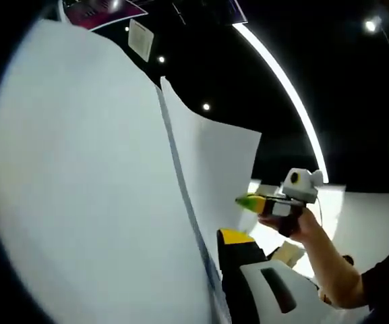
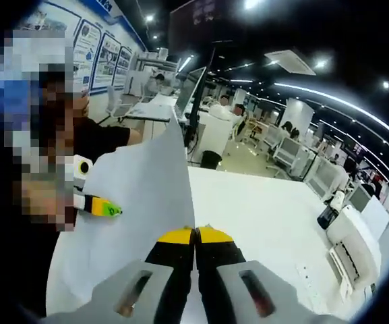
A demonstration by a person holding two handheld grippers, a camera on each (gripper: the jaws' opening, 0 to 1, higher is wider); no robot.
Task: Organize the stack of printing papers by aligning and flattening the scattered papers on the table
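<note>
A stack of white printing papers (image 1: pixel 93 189) stands upright, lifted off the white table (image 2: pixel 261 216). In the left gripper view my left gripper (image 1: pixel 220 237) clamps the stack's lower edge: one yellow-tipped jaw shows on the near side, the other is hidden behind the sheets. My right gripper (image 1: pixel 251 201), held by a hand, meets the far edge of the papers. In the right gripper view the papers (image 2: pixel 147 182) rise from between my right gripper's (image 2: pixel 194 233) closed yellow tips. The left gripper (image 2: pixel 110 210) pinches their left side.
A person stands close behind the sheets at the left of the right gripper view. On the table's far right lie a black object (image 2: pixel 327 216) and a white device (image 2: pixel 356 236). Office desks and seated people fill the background.
</note>
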